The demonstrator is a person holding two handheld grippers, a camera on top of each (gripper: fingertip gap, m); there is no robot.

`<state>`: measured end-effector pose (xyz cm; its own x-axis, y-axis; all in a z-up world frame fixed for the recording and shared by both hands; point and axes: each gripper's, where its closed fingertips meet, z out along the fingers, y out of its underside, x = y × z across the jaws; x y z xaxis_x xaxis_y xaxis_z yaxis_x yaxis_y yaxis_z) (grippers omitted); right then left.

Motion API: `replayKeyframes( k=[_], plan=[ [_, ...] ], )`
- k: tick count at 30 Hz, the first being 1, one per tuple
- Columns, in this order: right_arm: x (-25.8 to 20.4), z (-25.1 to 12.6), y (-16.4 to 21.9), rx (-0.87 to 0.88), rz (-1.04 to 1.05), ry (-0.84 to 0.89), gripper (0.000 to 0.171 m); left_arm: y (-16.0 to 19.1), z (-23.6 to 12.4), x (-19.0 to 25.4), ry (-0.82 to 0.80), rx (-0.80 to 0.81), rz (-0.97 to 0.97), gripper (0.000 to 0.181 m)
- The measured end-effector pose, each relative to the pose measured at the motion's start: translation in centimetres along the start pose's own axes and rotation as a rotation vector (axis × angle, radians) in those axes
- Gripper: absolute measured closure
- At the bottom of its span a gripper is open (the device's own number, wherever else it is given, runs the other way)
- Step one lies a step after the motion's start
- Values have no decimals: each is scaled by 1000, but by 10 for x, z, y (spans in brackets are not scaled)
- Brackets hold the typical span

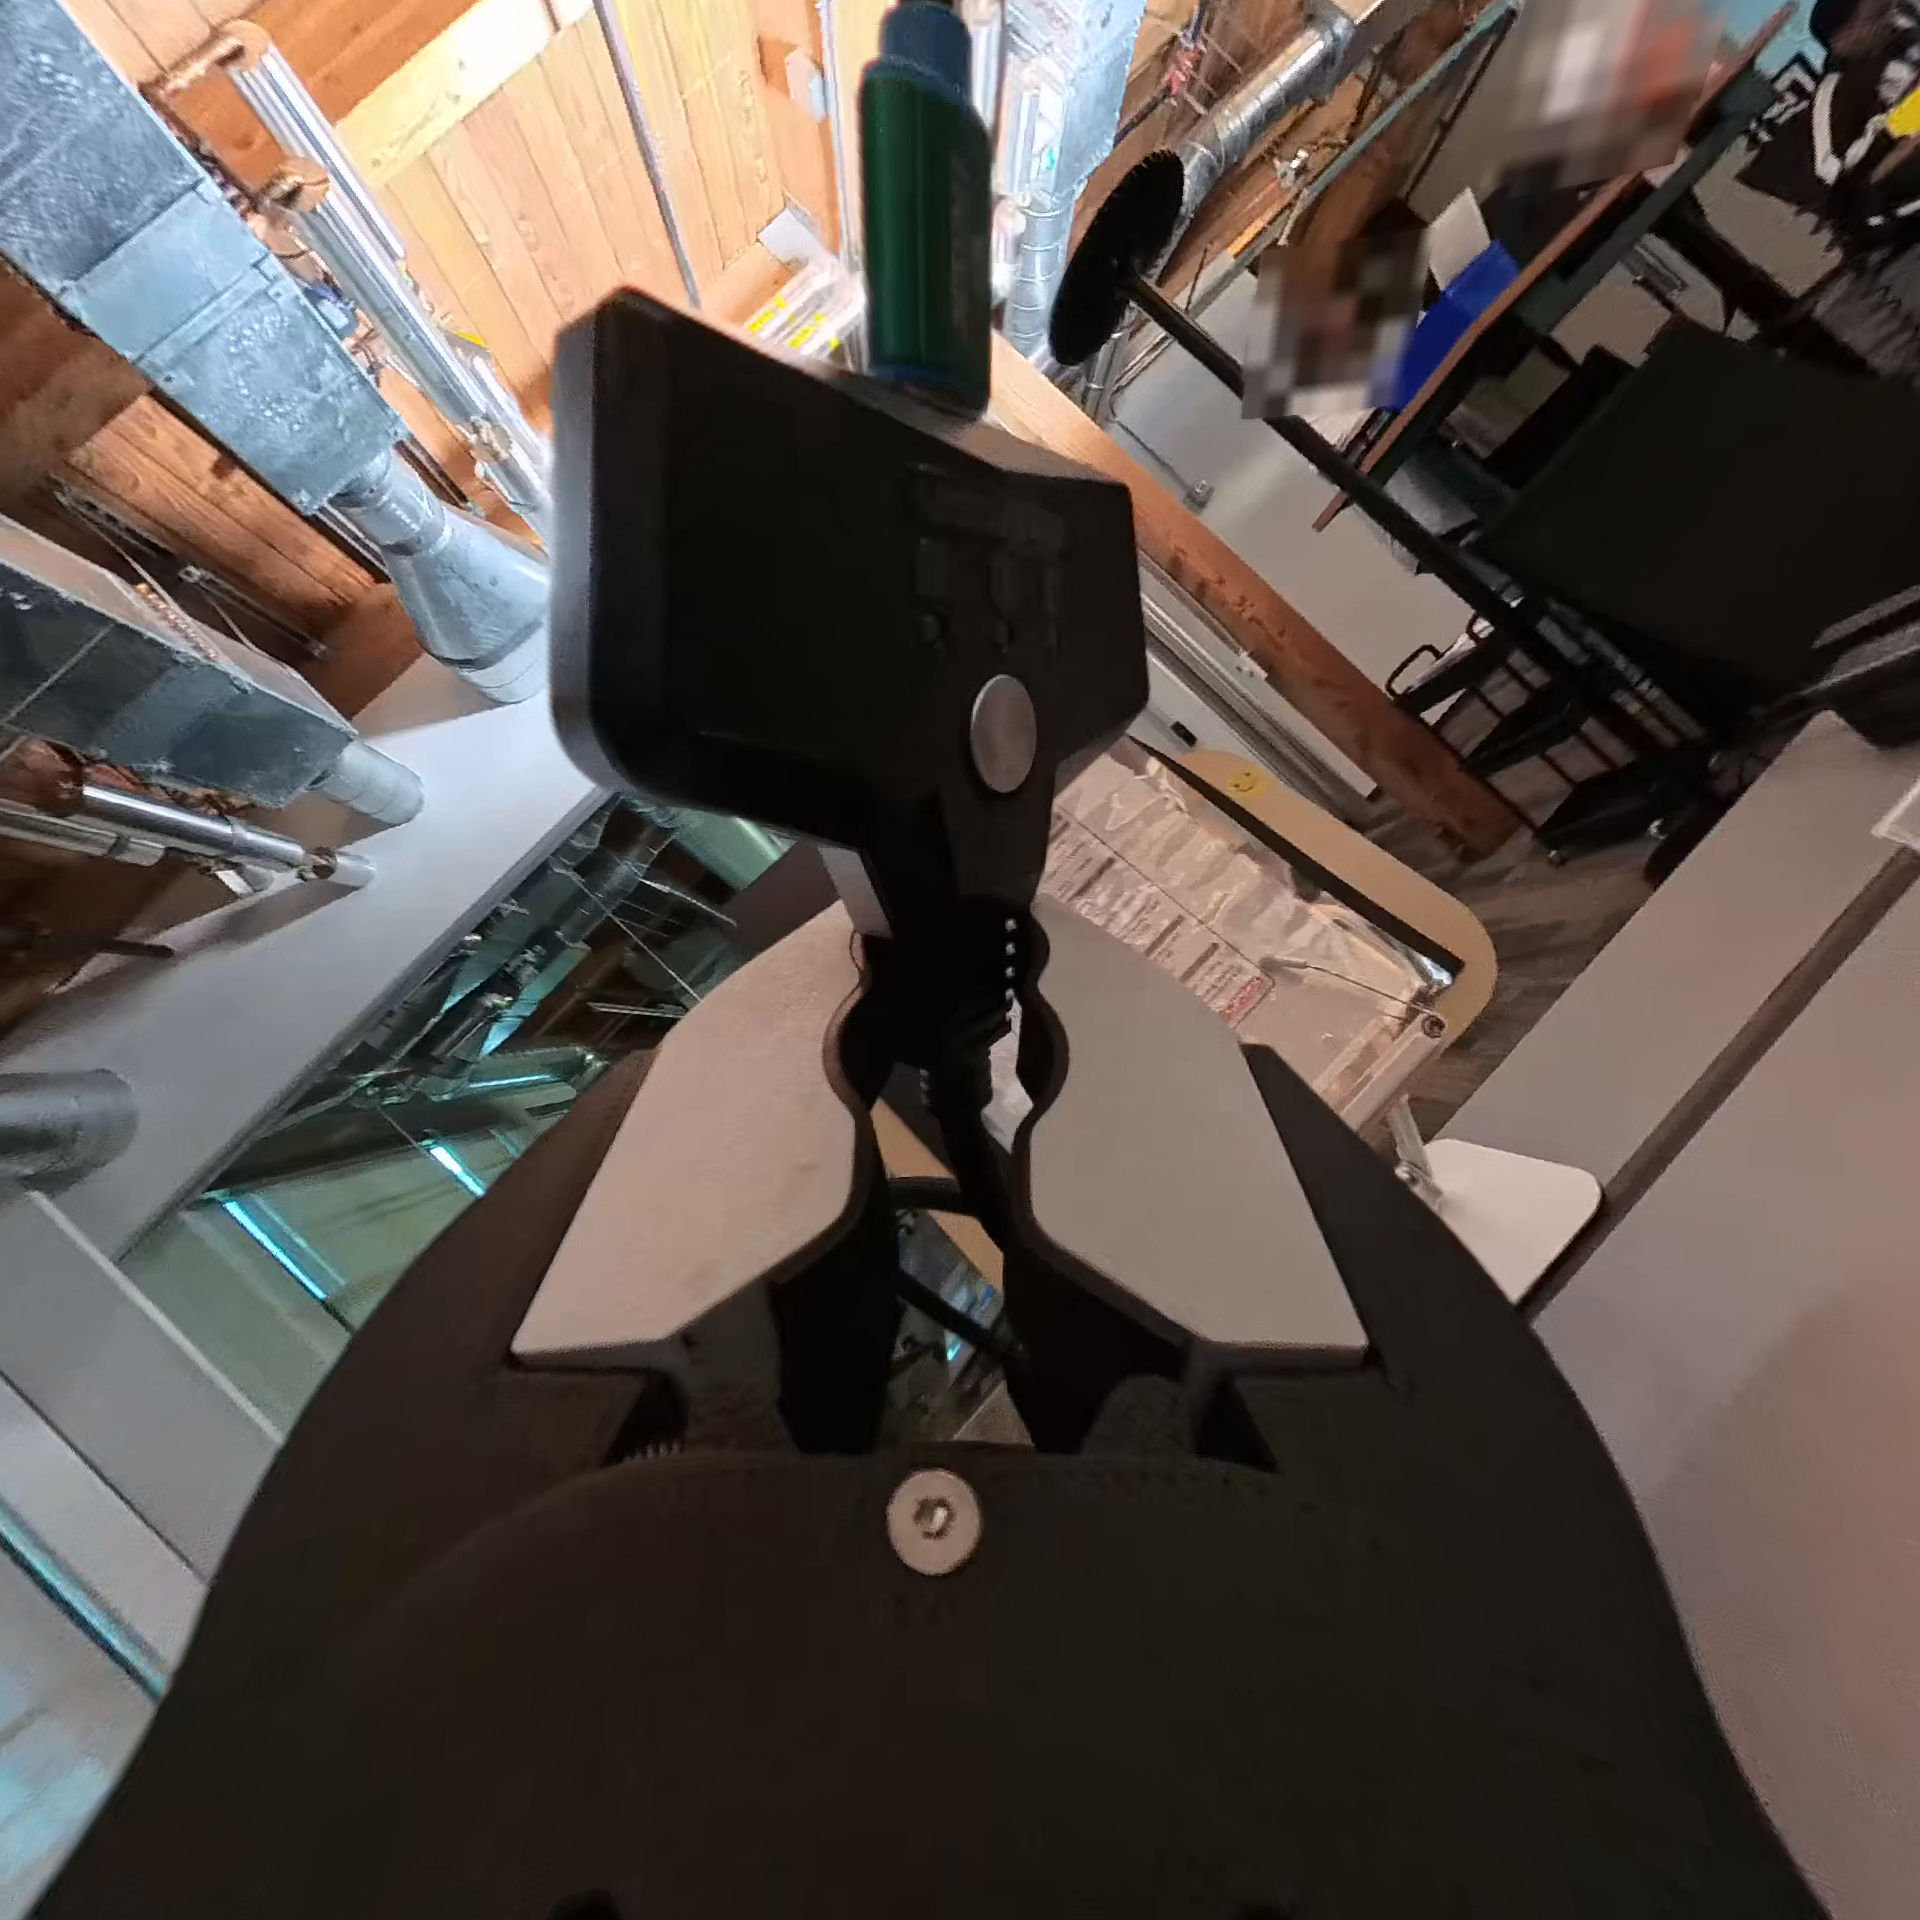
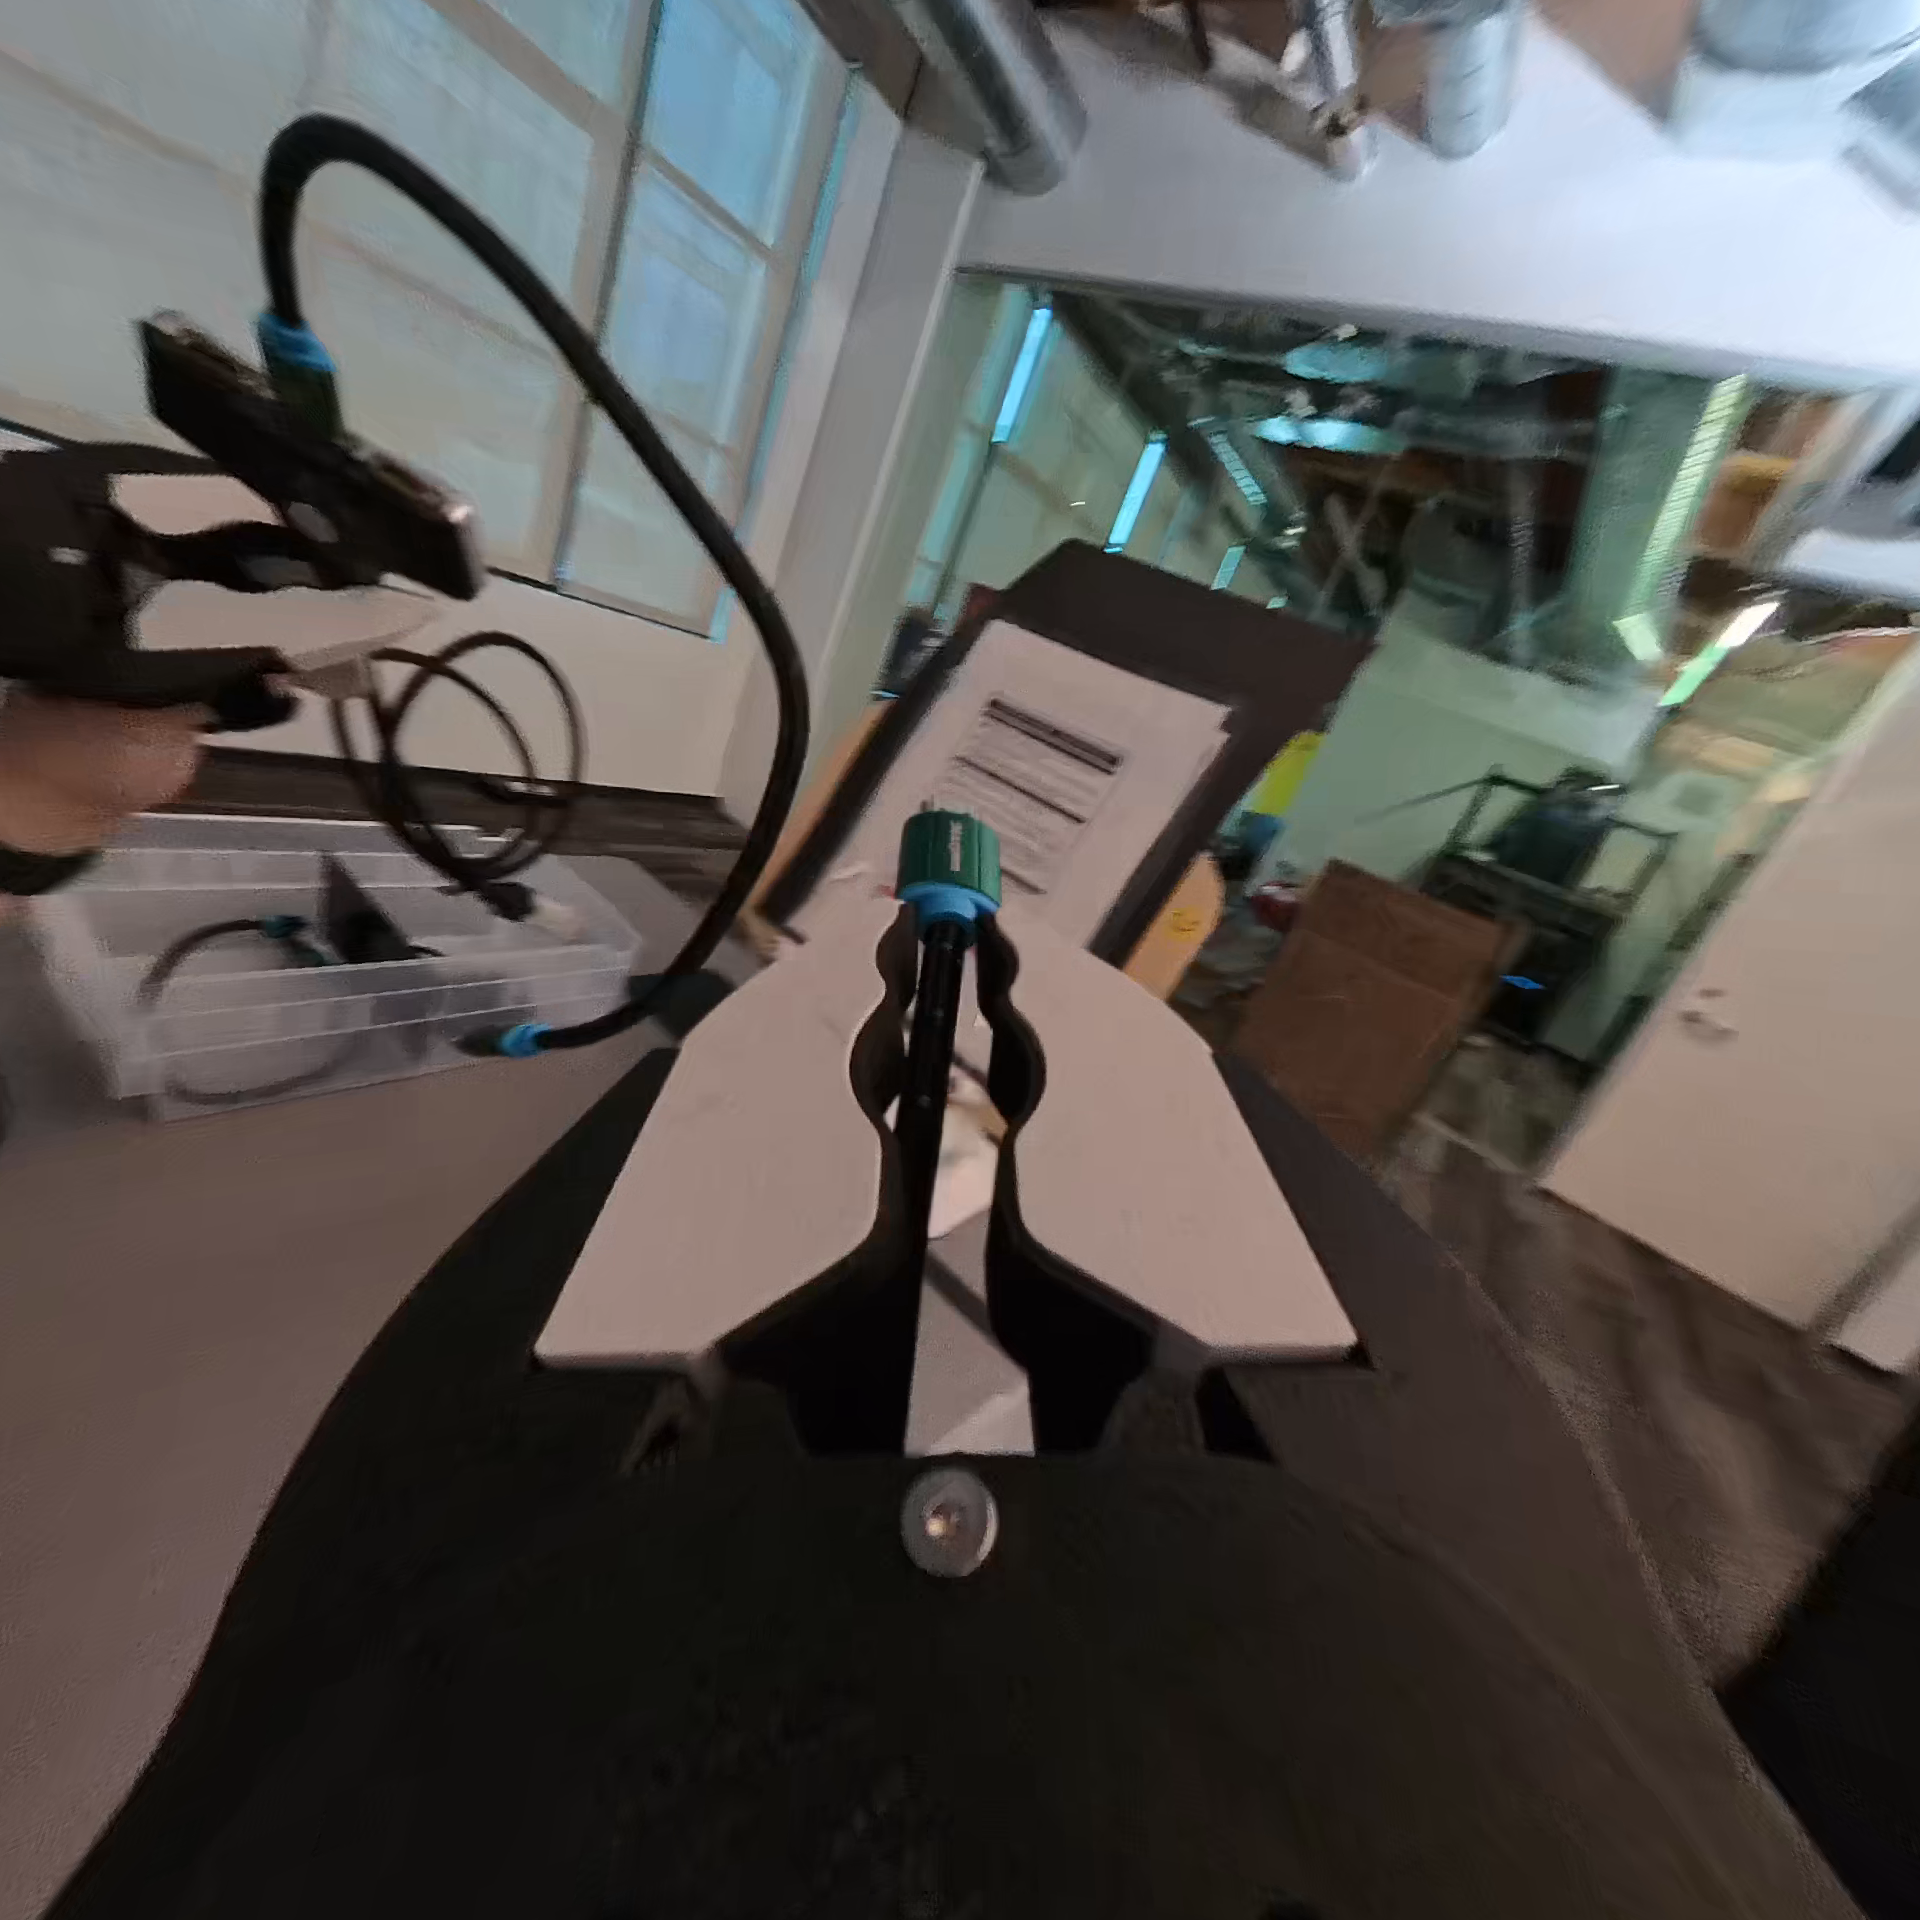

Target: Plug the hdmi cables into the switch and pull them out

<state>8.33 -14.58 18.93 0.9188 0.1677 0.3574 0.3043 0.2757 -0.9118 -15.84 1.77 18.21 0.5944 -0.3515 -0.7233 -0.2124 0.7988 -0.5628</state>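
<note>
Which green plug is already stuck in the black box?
The green plug atop the black switch in the left gripper. The right gripper holds the other plug free.

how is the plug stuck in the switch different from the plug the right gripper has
The plugged connector is seated in the switch, which the left gripper holds by its lead; the free connector is in no port, its metal tip bare.
The right gripper clamps the cable just behind the free connector; nothing grips the plugged connector.
The plugged connector's cable arcs away from the switch.
Both are green with blue collars on black cable.
</note>
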Motion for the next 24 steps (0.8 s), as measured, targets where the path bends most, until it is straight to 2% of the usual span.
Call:
replayKeyframes(
  k=[5,11,18,24],
  plan=[
    [-36,5,-5,15,92,-230,160,4,-3,-8,-67,-26,112,160],
    [-85,2,-32,58,167,-429,160,9,2,6,-112,-48,281,160],
    [-141,31,-34,-34,228,-520,160,3,6,32,-87,-22,360,160],
    [-166,48,-23,-98,296,-574,160,-5,7,55,-84,0,462,160]
  ],
)
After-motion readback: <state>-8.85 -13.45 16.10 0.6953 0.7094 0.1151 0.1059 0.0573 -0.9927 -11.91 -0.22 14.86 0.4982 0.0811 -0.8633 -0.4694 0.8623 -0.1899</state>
